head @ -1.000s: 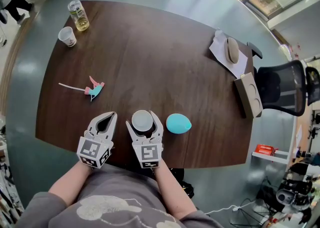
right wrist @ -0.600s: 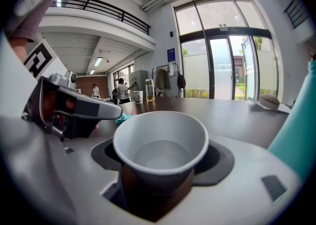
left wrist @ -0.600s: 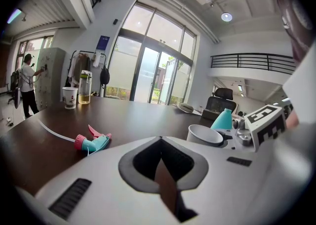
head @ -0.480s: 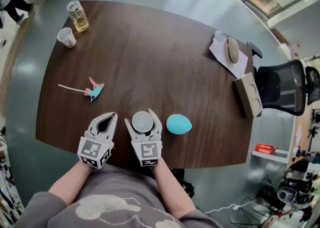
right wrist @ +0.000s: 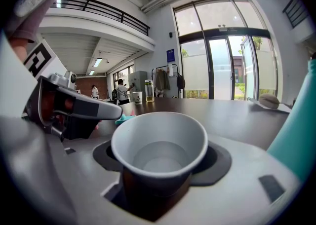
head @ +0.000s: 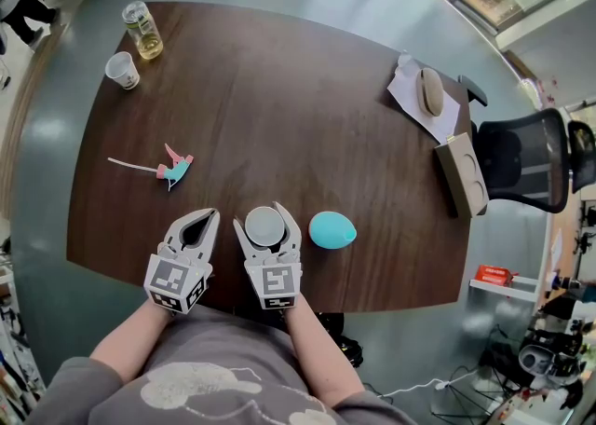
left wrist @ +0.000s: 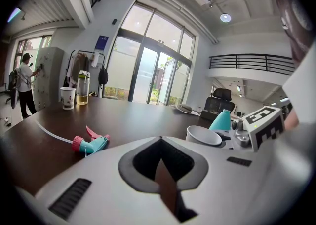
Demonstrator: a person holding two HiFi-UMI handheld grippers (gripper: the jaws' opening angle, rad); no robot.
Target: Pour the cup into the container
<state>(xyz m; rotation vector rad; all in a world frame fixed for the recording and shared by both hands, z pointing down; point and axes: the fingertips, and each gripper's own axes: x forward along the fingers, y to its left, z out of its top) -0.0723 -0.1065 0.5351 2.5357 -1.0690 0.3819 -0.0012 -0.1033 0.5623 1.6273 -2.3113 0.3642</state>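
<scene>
the right gripper (head: 266, 214) has its fingers round the white cup (head: 265, 226) standing at the near edge of the brown surface (head: 279, 106), having just closed against its sides; the teal container (head: 332, 229) lies just beside it, on its right; the left gripper (head: 207, 215) has its fingers together, empty.

White cup (head: 264, 226); teal container (head: 331, 230); dk-brown wood table (head: 279, 116); pink/teal sprayer (head: 174, 168)

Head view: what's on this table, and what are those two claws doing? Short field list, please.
Right gripper: jaws have just been closing, now snug on the paper cup
Left gripper: shut, empty
Right of cup: teal container
Table's left: spray nozzle
Far corner: second cup, bottle of yellowish liquid
Surface: dark wooden table
</scene>
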